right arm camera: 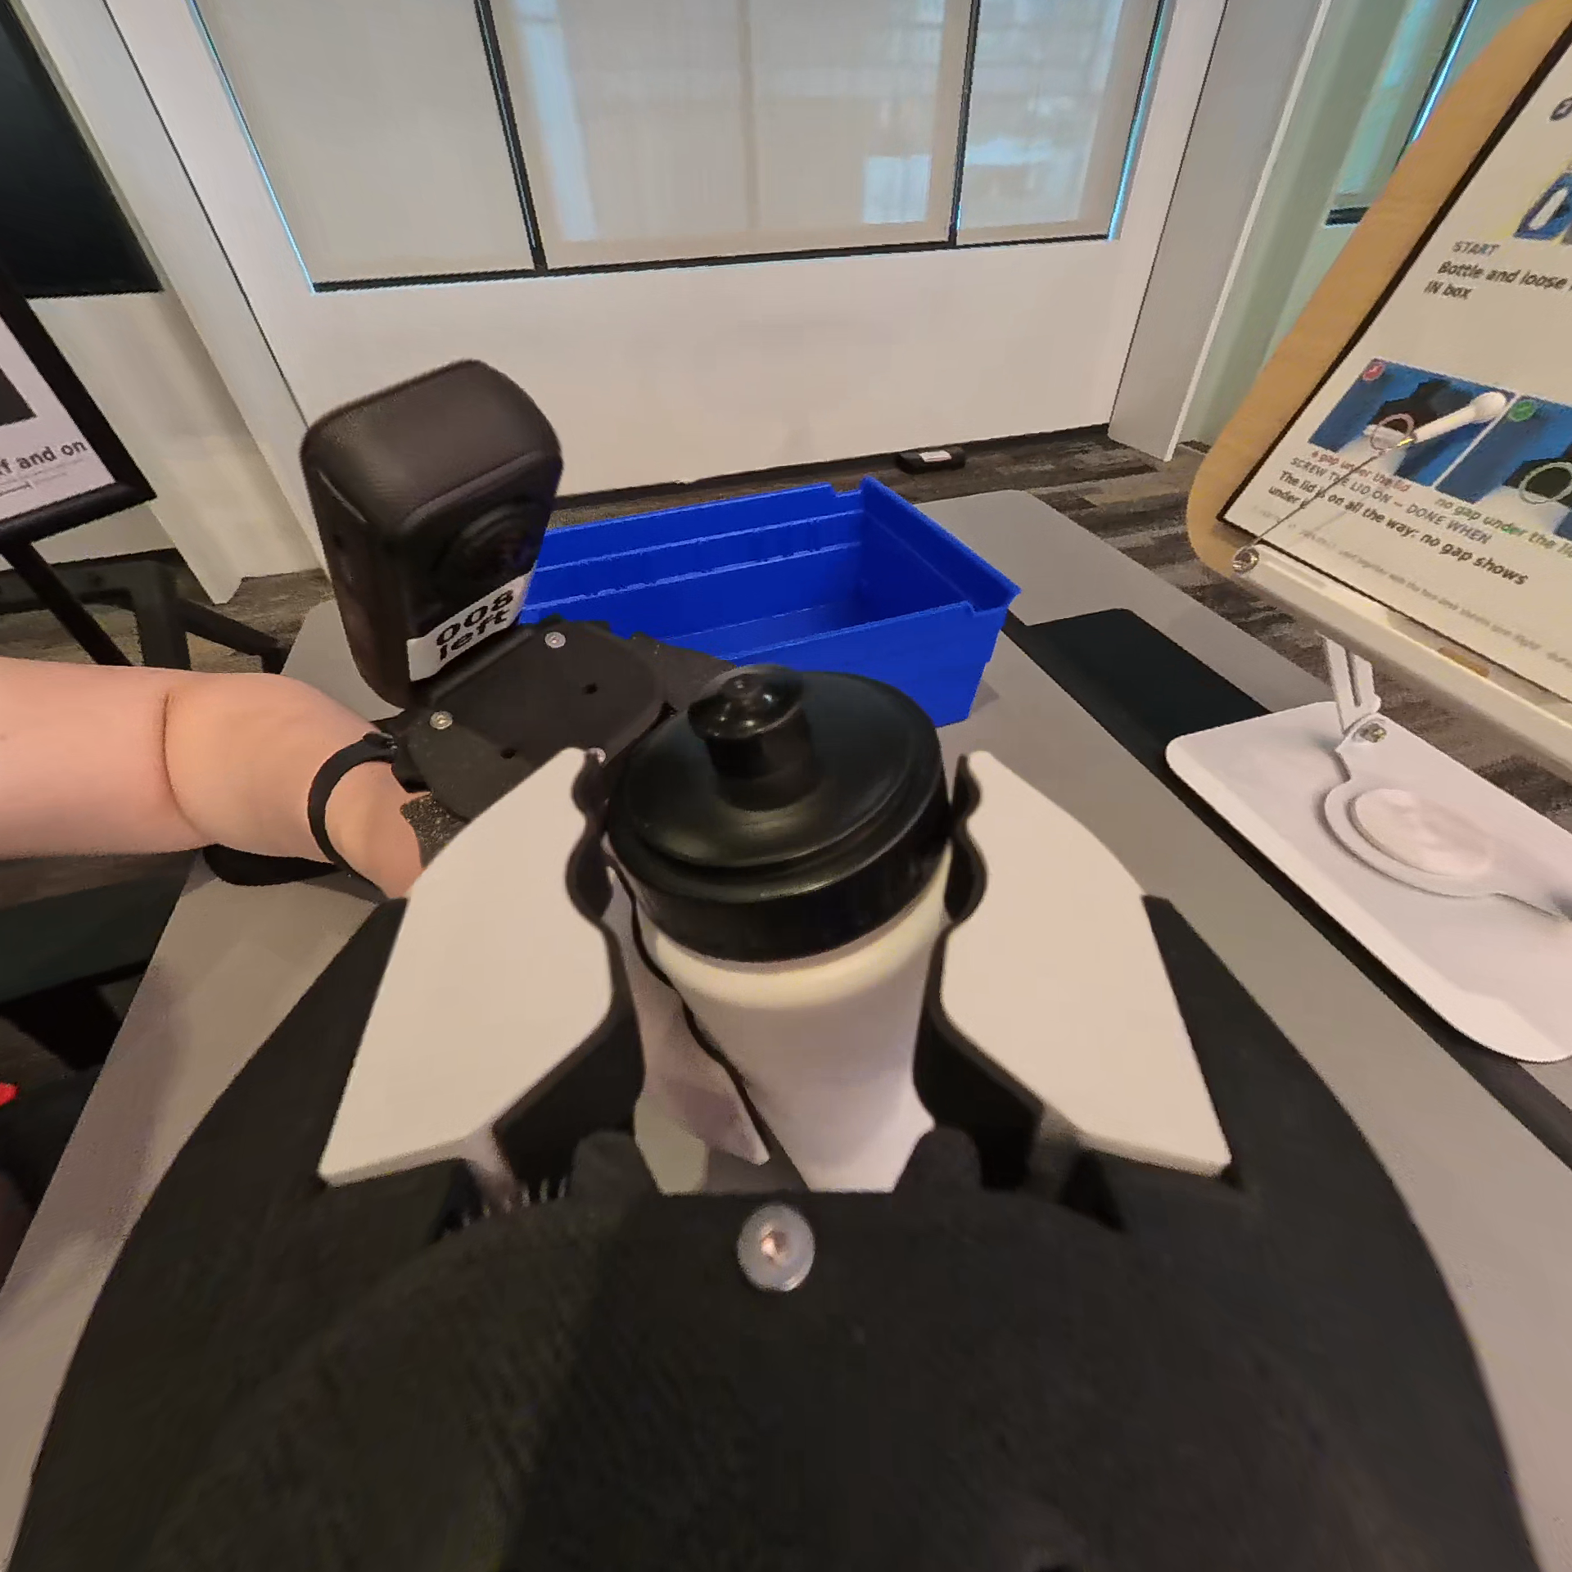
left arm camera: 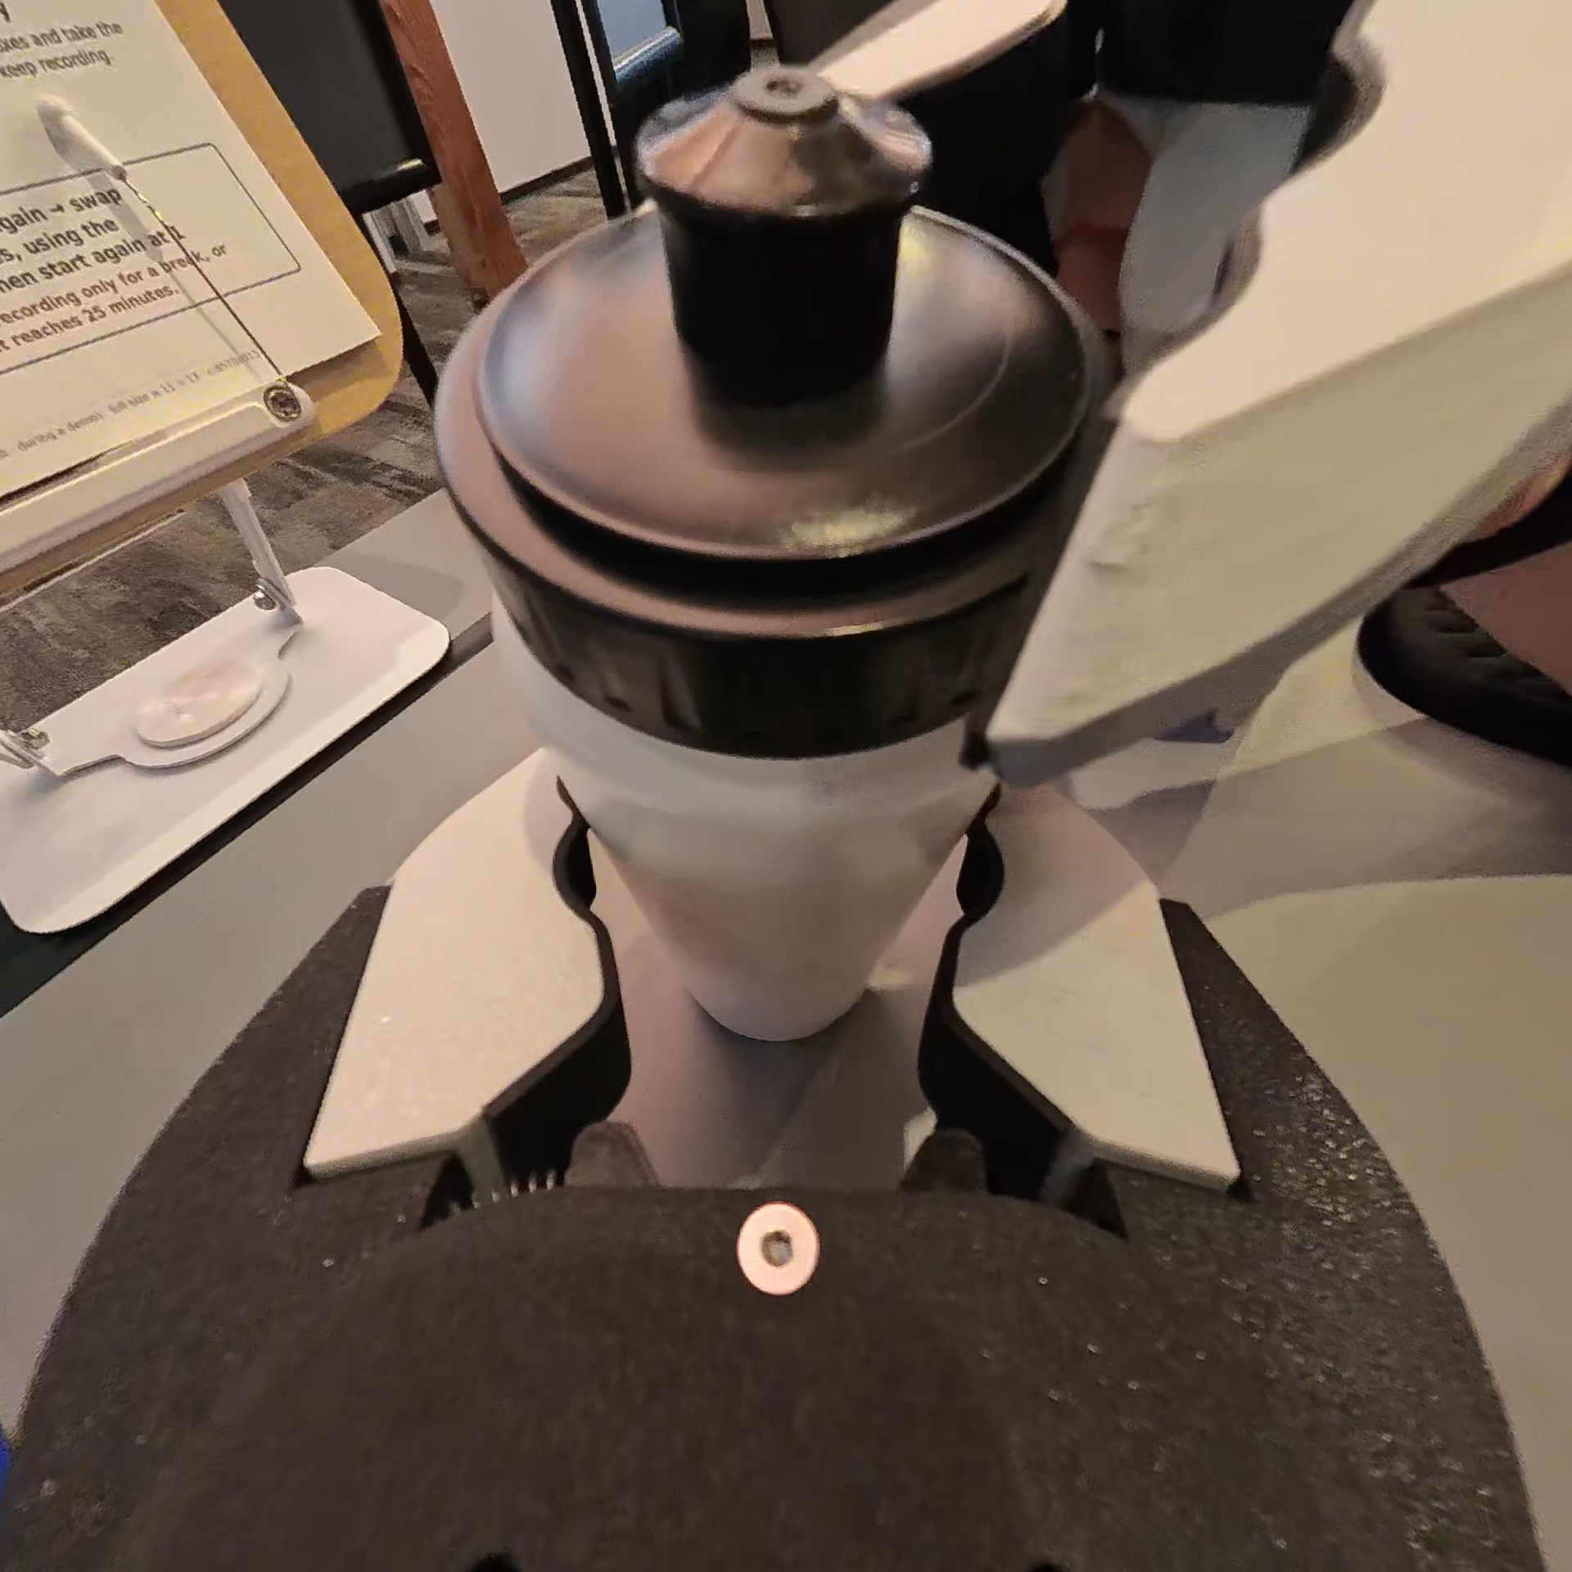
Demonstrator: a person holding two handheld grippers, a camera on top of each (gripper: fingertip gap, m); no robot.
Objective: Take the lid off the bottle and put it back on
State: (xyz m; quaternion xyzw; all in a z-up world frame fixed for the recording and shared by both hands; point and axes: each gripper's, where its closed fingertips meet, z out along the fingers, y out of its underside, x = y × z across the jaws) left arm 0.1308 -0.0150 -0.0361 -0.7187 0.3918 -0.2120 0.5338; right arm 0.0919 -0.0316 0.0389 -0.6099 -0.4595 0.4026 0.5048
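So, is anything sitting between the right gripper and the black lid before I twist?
Nothing visible. The right gripper has its jaws on either side of the ribbed black screw lid, with no object between. The left gripper holds the white plastic bottle lower on its body, clear of the lid.

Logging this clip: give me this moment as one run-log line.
lid: on bottle | left gripper: shut on bottle | right gripper: shut on lid | blue bin: behind, empty
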